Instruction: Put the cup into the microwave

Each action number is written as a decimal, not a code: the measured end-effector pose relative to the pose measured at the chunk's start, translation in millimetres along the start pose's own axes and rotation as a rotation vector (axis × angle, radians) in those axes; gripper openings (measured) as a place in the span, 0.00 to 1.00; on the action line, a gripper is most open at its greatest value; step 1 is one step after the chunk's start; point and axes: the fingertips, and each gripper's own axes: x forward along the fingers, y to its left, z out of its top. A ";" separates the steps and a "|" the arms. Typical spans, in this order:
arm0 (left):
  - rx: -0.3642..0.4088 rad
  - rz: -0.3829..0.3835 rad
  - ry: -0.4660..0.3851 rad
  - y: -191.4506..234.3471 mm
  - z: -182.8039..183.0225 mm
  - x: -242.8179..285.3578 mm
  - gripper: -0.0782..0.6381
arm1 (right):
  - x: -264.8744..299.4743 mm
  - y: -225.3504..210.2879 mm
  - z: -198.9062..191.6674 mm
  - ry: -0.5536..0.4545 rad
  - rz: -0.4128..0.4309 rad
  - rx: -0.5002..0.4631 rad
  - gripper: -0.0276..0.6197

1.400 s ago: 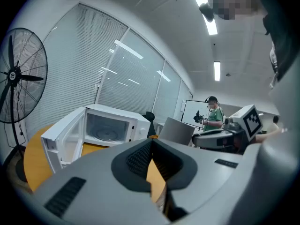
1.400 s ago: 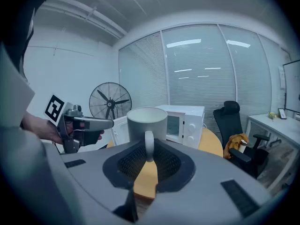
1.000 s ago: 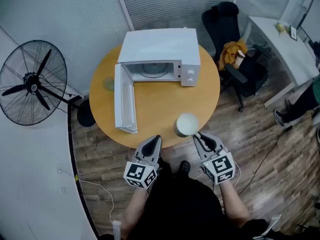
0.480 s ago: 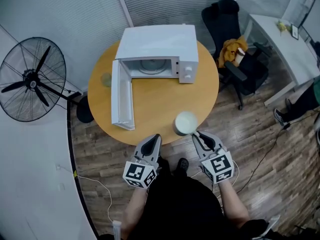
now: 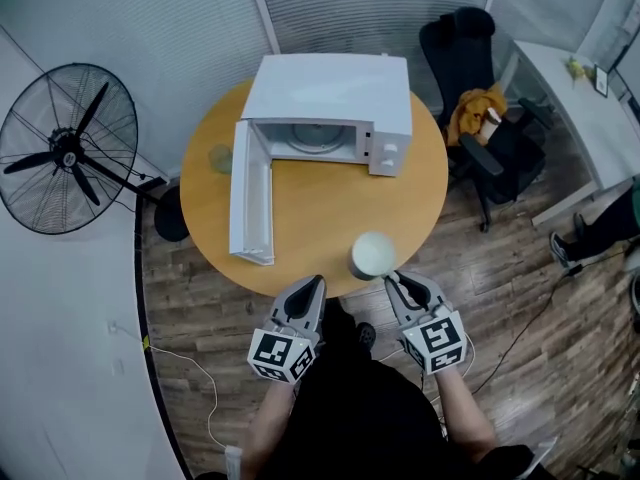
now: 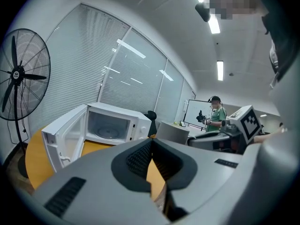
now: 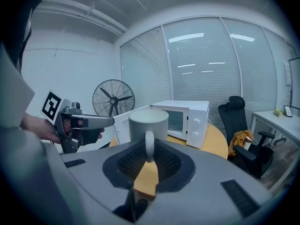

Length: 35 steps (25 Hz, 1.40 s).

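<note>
One cup (image 5: 372, 255), pale with a single handle (image 7: 149, 149), stands on the near edge of the round wooden table (image 5: 320, 213), right of centre and well apart from the microwave (image 5: 330, 93). That one microwave sits at the far side of the table. Its door (image 5: 250, 203) is swung fully open to the left, so the cavity and its glass plate (image 5: 310, 138) show. One small greenish round object (image 5: 220, 158) lies on the table just left of the open door.

Two grippers are held at the table's near edge. The left gripper (image 5: 310, 286) hangs just off the rim, left of the cup. Its own view shows its jaws pressed together at the tips with nothing between them. The right gripper (image 5: 394, 278) meets the cup from the near side. In its own view the handle stands upright between the two jaws, which appear to pinch it, though the contact is hard to judge. The cup's body rises just beyond the tips.

One standing fan (image 5: 65, 148) is on the floor to the left. One black office chair (image 5: 470, 68) with one orange cloth (image 5: 478, 108) on its seat stands far right, beside a white desk (image 5: 570, 118). The left gripper view shows one person in green (image 6: 216, 114) far off.
</note>
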 end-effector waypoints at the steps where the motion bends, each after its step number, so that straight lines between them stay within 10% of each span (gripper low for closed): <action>1: 0.000 0.001 0.000 3.9 0.9 2.7 0.10 | 4.5 -0.9 1.4 0.003 0.001 -0.002 0.13; 35: -0.039 -0.031 0.009 125.0 36.5 119.8 0.10 | 193.3 -57.5 51.8 0.067 -0.058 -0.020 0.13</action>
